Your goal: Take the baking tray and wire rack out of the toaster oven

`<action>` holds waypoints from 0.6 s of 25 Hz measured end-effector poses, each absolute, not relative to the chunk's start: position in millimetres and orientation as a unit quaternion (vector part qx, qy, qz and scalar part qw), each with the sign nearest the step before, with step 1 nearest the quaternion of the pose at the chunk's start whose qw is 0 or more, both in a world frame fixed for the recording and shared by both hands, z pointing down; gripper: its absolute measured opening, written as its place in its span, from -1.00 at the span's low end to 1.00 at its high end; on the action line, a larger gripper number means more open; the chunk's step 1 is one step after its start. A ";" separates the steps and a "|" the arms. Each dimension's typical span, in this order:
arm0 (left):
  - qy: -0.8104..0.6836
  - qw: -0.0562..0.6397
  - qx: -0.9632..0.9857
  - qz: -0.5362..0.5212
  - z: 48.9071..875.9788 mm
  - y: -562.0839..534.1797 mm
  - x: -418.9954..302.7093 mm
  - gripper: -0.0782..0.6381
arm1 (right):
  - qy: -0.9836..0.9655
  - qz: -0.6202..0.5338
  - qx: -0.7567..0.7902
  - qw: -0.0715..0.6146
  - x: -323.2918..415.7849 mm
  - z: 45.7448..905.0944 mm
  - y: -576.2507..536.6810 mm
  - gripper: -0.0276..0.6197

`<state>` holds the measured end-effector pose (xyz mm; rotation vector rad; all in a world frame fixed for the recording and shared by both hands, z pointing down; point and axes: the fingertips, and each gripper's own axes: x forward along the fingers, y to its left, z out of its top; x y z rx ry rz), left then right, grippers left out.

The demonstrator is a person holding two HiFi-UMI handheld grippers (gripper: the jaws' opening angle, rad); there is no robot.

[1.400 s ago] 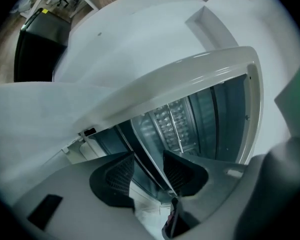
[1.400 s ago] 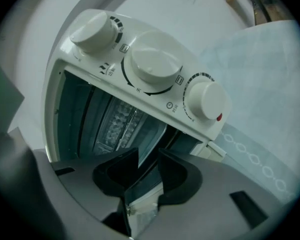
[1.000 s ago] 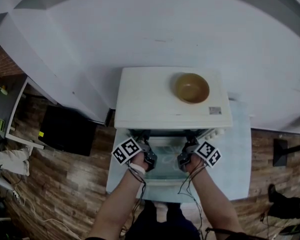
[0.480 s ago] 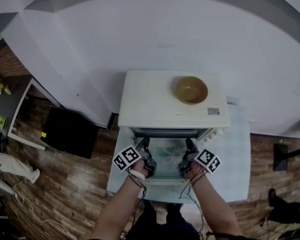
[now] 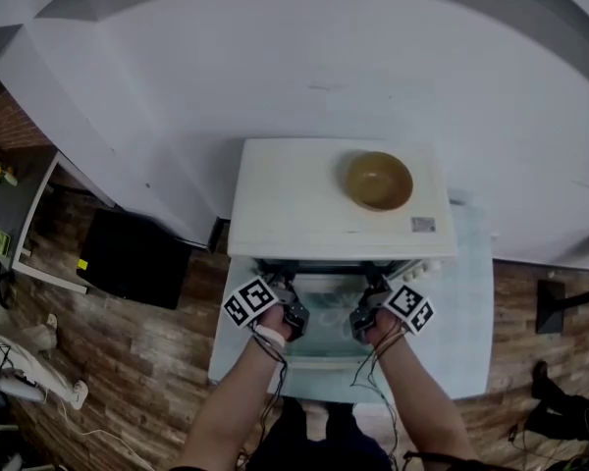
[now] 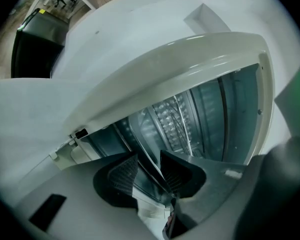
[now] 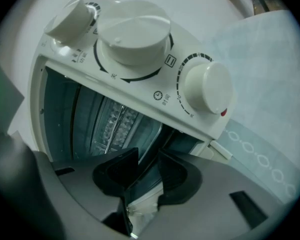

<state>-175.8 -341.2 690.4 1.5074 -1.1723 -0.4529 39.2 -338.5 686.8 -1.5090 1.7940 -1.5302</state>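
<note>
**A:** Where are we?

**B:** The baking tray and wire rack are inside the toaster oven, with the door dropped open. We've got the left gripper and right gripper at the mouth, one per side, probably so the pull stays level.

**A:** Clamped?

**B:** No. Both pairs of jaws are opening, pads apart. A thin metal rim runs between each pair; we read it as the tray's, and it's not pinched.

**A:** Versus earlier?

**B:** Half a second back we sat further out over the door. Now the tips are under the oven's top edge.
</note>
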 end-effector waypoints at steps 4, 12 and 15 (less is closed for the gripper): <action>-0.490 0.554 0.646 -0.188 689.4 -344.6 -176.7 -0.50 | 0.630 -0.549 -0.514 0.193 37.3 683.5 -343.7 -0.71; -0.480 0.565 0.644 -0.188 688.1 -311.2 -176.1 -0.57 | 0.622 -0.571 -0.504 0.182 36.6 683.0 -307.4 -0.73; -0.475 0.573 0.643 -0.182 689.6 -288.4 -174.7 -0.57 | 0.620 -0.579 -0.502 0.167 37.4 684.7 -285.9 -0.73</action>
